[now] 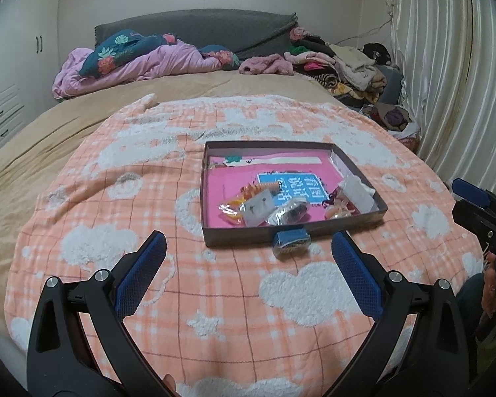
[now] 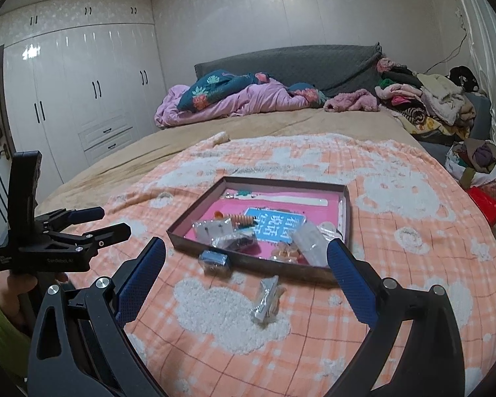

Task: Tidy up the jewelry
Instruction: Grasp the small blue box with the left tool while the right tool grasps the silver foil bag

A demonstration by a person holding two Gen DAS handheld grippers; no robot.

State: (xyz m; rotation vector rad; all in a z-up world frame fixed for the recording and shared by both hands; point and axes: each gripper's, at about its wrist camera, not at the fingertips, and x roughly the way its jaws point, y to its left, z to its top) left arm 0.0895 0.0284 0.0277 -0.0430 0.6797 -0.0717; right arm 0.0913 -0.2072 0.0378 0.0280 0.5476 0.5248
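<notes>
Jewelry packet (image 2: pixel 266 301) before the box (image 2: pixel 248 259) shows only rightward.

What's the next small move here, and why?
Probably lower the right gripper onto the clear packet lying on the blanket and close on it. Both grippers are open and empty, the packet lies outside the box just ahead of the right fingers, and most packets already sit inside. The blue packet by the box wall could follow.
</notes>
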